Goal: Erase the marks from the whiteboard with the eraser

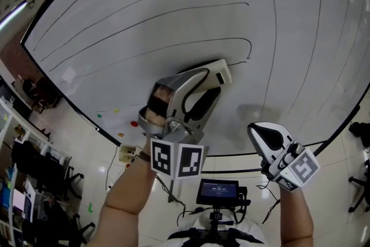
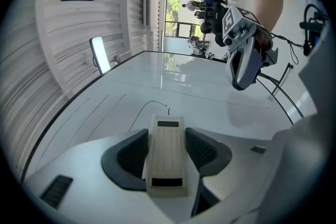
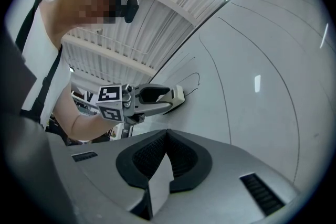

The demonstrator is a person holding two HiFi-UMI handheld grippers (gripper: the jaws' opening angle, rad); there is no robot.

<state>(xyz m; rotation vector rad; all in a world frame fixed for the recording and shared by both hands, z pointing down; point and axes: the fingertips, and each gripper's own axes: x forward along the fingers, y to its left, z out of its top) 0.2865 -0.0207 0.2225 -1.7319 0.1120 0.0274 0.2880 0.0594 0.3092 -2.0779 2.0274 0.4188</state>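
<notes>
A large whiteboard [image 1: 173, 14] carries several long black curved lines [image 1: 173, 46]. My left gripper [image 1: 211, 83] is shut on a beige eraser [image 1: 219, 72], whose front end rests against the board beside the hooked end of one line [image 1: 248, 55]. In the left gripper view the eraser [image 2: 168, 157] lies lengthwise between the dark pads [image 2: 131, 155], with that line's end [image 2: 168, 110] just ahead of it. My right gripper [image 1: 260, 135] hangs shut and empty to the right, off the board. In the right gripper view its jaws [image 3: 167, 140] meet, and the left gripper [image 3: 144, 101] with the eraser [image 3: 177, 95] shows beyond.
The board's black frame [image 1: 87, 118] runs along its lower edge. Small coloured magnets [image 1: 134, 123] sit at the lower left of the board. Below stands a small screen on a stand [image 1: 218, 189]. Office chairs [image 1: 34, 165] are at the left.
</notes>
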